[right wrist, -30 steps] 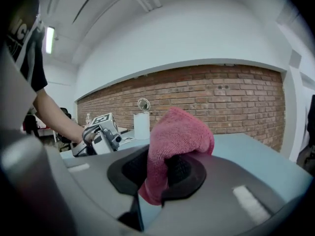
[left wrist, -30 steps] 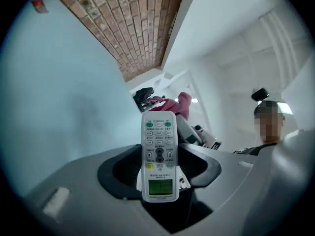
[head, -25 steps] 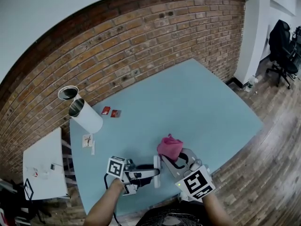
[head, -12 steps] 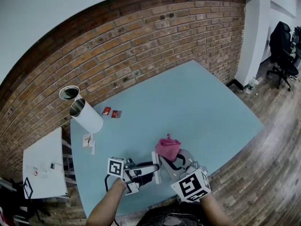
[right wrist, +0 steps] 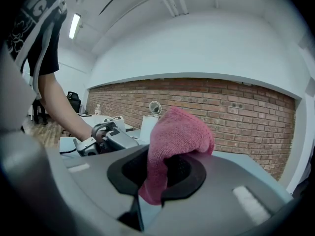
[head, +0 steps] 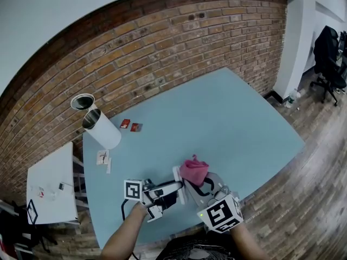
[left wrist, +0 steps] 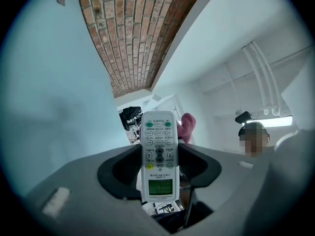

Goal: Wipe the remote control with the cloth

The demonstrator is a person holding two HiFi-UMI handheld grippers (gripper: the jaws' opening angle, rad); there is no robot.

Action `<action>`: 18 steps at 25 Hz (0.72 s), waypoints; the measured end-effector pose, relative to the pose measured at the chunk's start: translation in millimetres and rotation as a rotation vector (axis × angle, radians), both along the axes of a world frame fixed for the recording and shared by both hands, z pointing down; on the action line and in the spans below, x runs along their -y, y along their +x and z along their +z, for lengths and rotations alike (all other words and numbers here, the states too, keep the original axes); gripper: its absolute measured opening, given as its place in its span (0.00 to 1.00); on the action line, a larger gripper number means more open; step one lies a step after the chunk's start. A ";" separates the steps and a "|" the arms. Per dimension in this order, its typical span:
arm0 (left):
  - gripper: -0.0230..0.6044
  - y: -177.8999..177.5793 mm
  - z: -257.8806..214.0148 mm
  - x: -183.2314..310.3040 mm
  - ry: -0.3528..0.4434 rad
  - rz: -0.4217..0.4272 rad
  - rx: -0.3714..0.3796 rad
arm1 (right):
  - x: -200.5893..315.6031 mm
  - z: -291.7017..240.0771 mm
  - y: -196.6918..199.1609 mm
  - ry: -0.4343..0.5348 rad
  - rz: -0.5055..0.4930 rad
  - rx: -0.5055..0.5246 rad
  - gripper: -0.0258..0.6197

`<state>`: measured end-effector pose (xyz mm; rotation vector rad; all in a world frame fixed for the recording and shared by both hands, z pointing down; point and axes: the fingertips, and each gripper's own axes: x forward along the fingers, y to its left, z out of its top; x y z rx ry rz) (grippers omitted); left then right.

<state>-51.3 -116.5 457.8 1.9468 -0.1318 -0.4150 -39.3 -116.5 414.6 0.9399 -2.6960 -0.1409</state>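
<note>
Now that my right gripper [right wrist: 158, 175] has slid left in the head view, the pink cloth [right wrist: 177, 136] it pinches sits just beside the remote control [left wrist: 159, 136], low in the middle (so I think wiping can start). My left gripper [left wrist: 158, 168] squeezes the remote's sides. Its long side runs up the left gripper view, with the buttons facing the camera and the top end toward the cloth.

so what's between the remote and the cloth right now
Nothing shows there: in the left gripper view the pink cloth peeks out right behind the remote; the head view agrees.
</note>
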 end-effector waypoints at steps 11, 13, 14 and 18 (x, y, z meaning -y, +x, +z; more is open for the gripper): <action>0.41 -13.1 -10.1 26.7 -0.016 -0.150 -0.040 | -6.4 6.9 3.6 -0.001 0.014 0.010 0.14; 0.41 -15.0 -9.2 32.7 -0.027 -0.180 -0.040 | -7.0 7.9 5.0 -0.003 0.016 0.007 0.14; 0.41 -15.6 -9.1 35.3 -0.033 -0.192 -0.042 | -7.2 8.6 5.9 -0.006 0.018 0.006 0.14; 0.41 -19.8 -9.3 43.9 -0.049 -0.240 -0.049 | -8.2 10.0 9.1 -0.010 0.026 0.011 0.14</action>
